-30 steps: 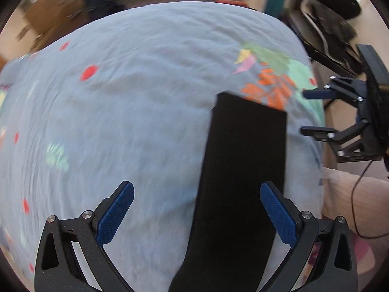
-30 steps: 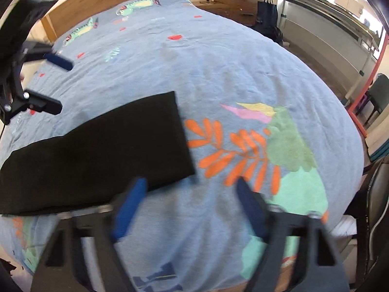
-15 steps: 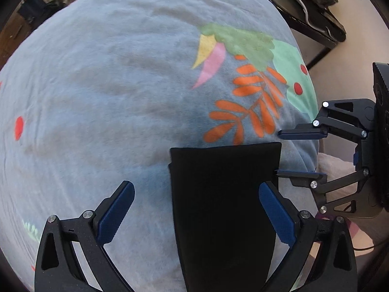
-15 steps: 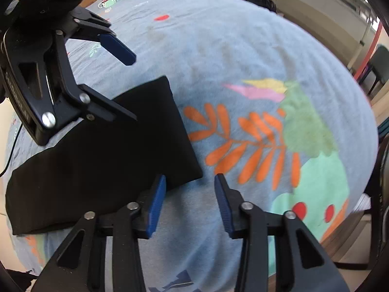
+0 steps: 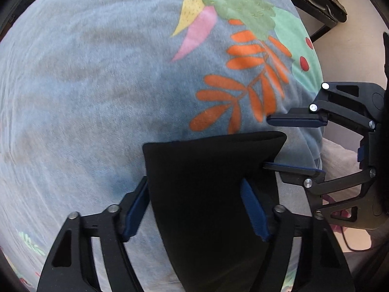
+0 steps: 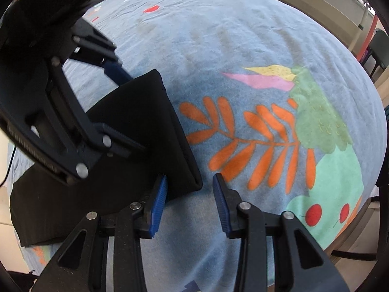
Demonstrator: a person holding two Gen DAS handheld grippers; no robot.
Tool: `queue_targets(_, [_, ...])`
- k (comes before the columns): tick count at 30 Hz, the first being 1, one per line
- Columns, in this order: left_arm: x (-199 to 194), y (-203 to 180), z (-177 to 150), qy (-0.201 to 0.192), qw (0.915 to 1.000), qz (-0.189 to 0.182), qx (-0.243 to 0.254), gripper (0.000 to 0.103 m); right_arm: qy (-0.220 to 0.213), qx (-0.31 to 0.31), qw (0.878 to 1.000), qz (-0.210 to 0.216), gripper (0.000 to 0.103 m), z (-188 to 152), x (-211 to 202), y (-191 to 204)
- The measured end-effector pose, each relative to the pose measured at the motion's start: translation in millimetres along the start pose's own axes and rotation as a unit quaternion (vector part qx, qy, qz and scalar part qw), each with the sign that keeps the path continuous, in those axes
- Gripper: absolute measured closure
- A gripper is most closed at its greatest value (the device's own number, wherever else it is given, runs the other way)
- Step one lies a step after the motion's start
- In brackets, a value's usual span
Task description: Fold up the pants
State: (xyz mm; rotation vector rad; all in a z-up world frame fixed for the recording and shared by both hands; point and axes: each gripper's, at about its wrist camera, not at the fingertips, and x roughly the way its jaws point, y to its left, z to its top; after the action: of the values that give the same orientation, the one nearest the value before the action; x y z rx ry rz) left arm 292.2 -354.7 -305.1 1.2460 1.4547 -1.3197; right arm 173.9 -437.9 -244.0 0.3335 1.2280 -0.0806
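Black pants (image 5: 206,182) lie folded into a long strip on a light blue bedspread (image 5: 97,97) printed with orange leaves. My left gripper (image 5: 195,210) points steeply down over the strip's end. Its jaws are closing with the cloth between them: one pad is at the left edge, the other lies on top of the fabric. In the right wrist view, my right gripper (image 6: 190,203) stands narrowly open at the near corner of the pants (image 6: 145,112). That corner sits in the gap and the right pad is clear of it. The left gripper (image 6: 124,107) looms at the left there.
The bed's edge runs close on the right, with pale floor (image 5: 340,56) and a dark rack (image 5: 316,0) beyond. A light sleeve (image 5: 340,160) shows behind the right gripper (image 5: 267,143). A chair (image 6: 379,48) stands past the bed's far side.
The left gripper came down onto the end of the pants and its jaws narrowed around the cloth. The right gripper's jaws narrowed and it slid to the pants' near corner.
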Motion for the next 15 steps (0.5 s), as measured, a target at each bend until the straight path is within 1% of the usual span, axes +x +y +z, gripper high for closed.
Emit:
queue_targets(3, [2,5,1,-0.001,1.0,-0.008,-0.004,0.04,-0.001,0.005,1.0,0.005,0.083,7,6,0])
queue_targets(7, [0,12,2,0.005,0.9999,-0.016,-0.001,0.047,0.001,0.006,1.0,0.008,0.082,13,11,-2])
queue_targets(11, [-1,17,4,0.006,0.9999,-0.012,0.006,0.051,0.013,0.009,1.0,0.021,0.083,20,17,-6])
queue_targets(12, [-9,18,-2,0.006,0.9999,-0.011,0.007,0.052,0.015,0.014,0.999,0.026,0.089,21,18,-8])
queue_targets(13, [-9,19,-2,0.005,0.9999,-0.01,0.009,0.053,0.017,0.019,0.999,0.041,0.102,23,20,-9])
queue_targets(14, [-10,18,-2,0.005,0.9999,-0.009,0.009,0.056,0.017,0.019,0.999,0.048,0.103,23,19,-8])
queue_targets(15, [-8,17,0,0.003,0.9999,-0.009,0.01,0.057,0.016,0.007,0.999,0.041,0.103,25,19,-5])
